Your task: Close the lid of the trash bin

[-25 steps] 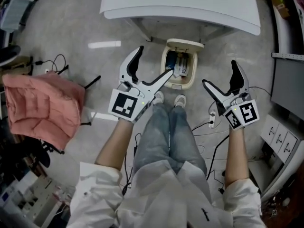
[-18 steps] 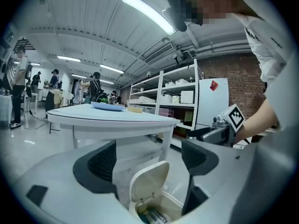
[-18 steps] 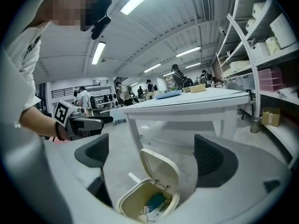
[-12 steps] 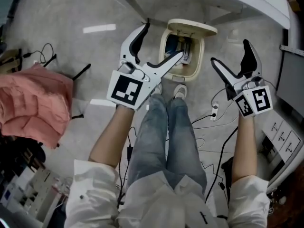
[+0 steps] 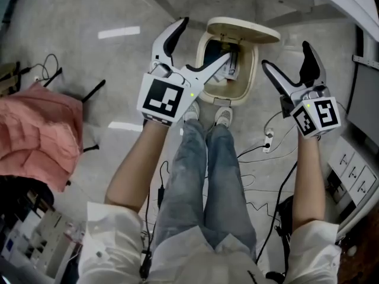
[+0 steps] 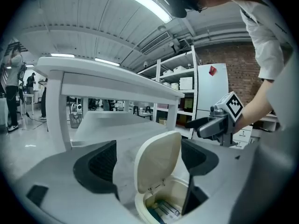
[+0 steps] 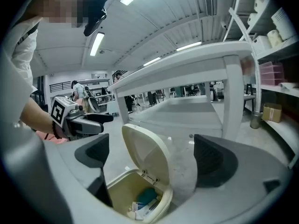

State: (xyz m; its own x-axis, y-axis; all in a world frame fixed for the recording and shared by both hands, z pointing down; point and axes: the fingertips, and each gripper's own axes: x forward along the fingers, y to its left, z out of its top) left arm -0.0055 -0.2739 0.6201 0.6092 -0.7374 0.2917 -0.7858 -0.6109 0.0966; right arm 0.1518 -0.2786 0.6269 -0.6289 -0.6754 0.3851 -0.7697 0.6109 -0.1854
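Currently the trash bin stands on the floor just beyond my shoes, below the edge of the white table. Its lid is raised. Against the head view of half a second ago, the bin sits slightly lower in frame and more of its opening shows, while the table has slid further toward the upper edge; the lid angle is unchanged. The bin's long axis runs straight away from my feet toward the table. The hinge lies at the far short end, and the lid stands up from it, near upright, with its inner face turned back toward me. Blue and white waste lies at the bottom. My left gripper has moved up slightly; its fingers are spread wide, gripping nothing, and the nearer one crosses over the left part of the opening in the head view. The left gripper view places the lid between the two fingers, with clear space on both sides. My right gripper is now closer to the bin's right side than before, fingers likewise spread wide and empty; in its own view the lid also stands between them, apart from both. A pink cloth lies well to the left, and cables trail on the floor at right.
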